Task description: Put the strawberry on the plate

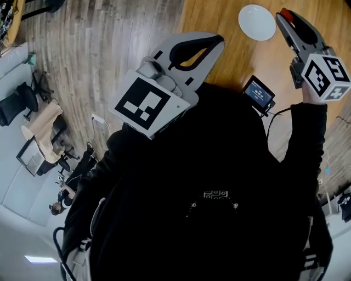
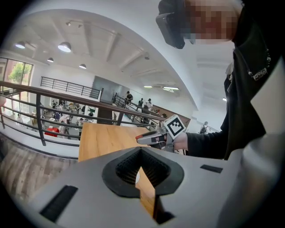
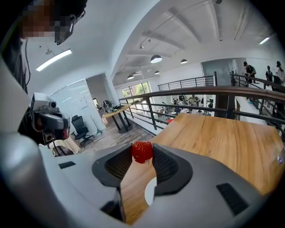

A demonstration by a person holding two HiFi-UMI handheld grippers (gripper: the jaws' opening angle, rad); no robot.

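Strawberry (image 3: 142,152) clamped in right gripper (image 3: 142,156) tips above worktop (image 3: 213,138), near plate (image 1: 256,22); its long axis and tip direction unclear. Left gripper (image 2: 141,150) closed, empty.

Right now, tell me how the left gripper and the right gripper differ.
The right gripper clamps the strawberry; the left gripper is shut on nothing. The right gripper hangs beside the plate; the left gripper is farther from it. Both are grey.

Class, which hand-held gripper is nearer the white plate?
Right. The right hand-held gripper, holding the strawberry, hangs close beside the plate; the left hand-held gripper is farther off, near the person's chest.
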